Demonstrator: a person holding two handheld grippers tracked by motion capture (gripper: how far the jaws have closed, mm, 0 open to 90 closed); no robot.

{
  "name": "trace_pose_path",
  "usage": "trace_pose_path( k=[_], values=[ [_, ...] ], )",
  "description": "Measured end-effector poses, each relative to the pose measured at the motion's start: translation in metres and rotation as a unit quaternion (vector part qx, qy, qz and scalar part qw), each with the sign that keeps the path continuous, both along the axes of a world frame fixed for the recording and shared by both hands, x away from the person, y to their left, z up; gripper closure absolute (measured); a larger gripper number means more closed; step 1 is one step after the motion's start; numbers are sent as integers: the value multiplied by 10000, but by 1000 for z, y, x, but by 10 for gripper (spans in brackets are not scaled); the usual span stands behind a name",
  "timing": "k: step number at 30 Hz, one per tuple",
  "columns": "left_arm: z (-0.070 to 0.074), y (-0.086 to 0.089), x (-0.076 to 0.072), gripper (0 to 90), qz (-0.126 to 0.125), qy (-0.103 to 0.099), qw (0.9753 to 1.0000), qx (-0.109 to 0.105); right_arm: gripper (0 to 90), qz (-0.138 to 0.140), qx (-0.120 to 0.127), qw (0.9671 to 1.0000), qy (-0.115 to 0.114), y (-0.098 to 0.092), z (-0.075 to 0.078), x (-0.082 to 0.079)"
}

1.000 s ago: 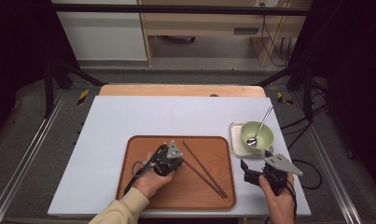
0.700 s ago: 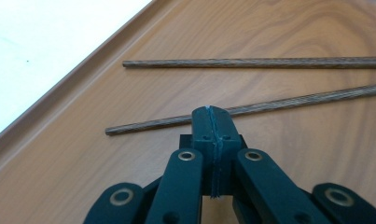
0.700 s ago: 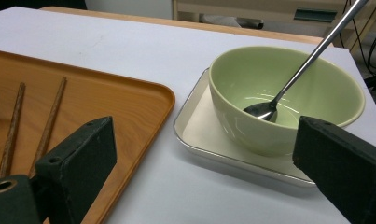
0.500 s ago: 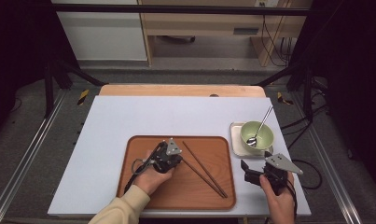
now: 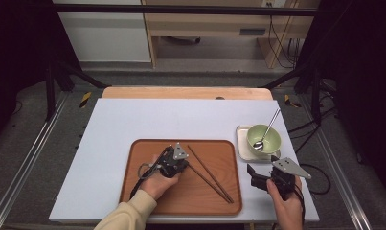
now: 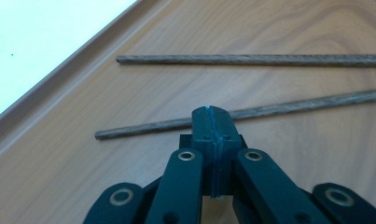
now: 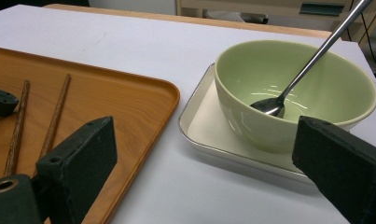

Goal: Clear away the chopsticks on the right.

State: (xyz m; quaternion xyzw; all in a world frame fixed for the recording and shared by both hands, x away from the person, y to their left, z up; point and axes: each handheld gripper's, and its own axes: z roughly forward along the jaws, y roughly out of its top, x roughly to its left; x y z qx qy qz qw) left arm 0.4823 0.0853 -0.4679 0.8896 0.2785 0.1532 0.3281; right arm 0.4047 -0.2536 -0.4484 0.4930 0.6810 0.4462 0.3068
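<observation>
Holding a gripper in each hand, the person works at the near edge of the table (image 5: 109,129). At the near right, the right gripper (image 5: 255,176) rests over the white surface just beside the tray (image 5: 133,189), and in its own view its two jaws stand wide apart with nothing between them. At the near left, the left gripper (image 5: 178,163) is over the tray, and its jaws are pressed together, with no gap and nothing clamped, as the left gripper view shows (image 6: 212,126). Its tip is right at the nearer chopstick (image 6: 251,113), which lies flat on the wood; I cannot tell if the tip touches it. The second chopstick (image 6: 251,59) lies a little farther, near the first one and apart from it. In the high view the two chopsticks (image 5: 207,172) run diagonally across the middle of the tray. Farther to the right, off the tray, a green bowl (image 5: 263,139) stands on a small white plate (image 5: 242,146). A metal spoon (image 5: 269,125) leans inside the bowl, its handle rising over the far rim
</observation>
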Motion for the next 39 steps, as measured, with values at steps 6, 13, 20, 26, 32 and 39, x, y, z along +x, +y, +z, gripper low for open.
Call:
trace_pose_path(
  k=[6,13,20,26,32,39],
  values=[
    [0,-6,6,898,7,84,9999,-70,70,38,-24,10000,13,2,-1,1],
    [-1,-17,10,898,-3,81,9999,-138,76,88,5,9999,54,4,-1,2],
    [-2,-32,11,897,-79,92,9997,-232,81,99,85,9999,94,3,-2,3],
    [-4,-44,13,896,-146,141,9991,-360,84,145,92,9998,125,6,-2,5],
    [-4,-56,14,897,-240,144,9988,-402,85,168,109,9997,142,6,-2,6],
    [-4,-66,13,896,-384,139,9985,-376,85,170,124,9996,161,6,-2,6]
  ],
)
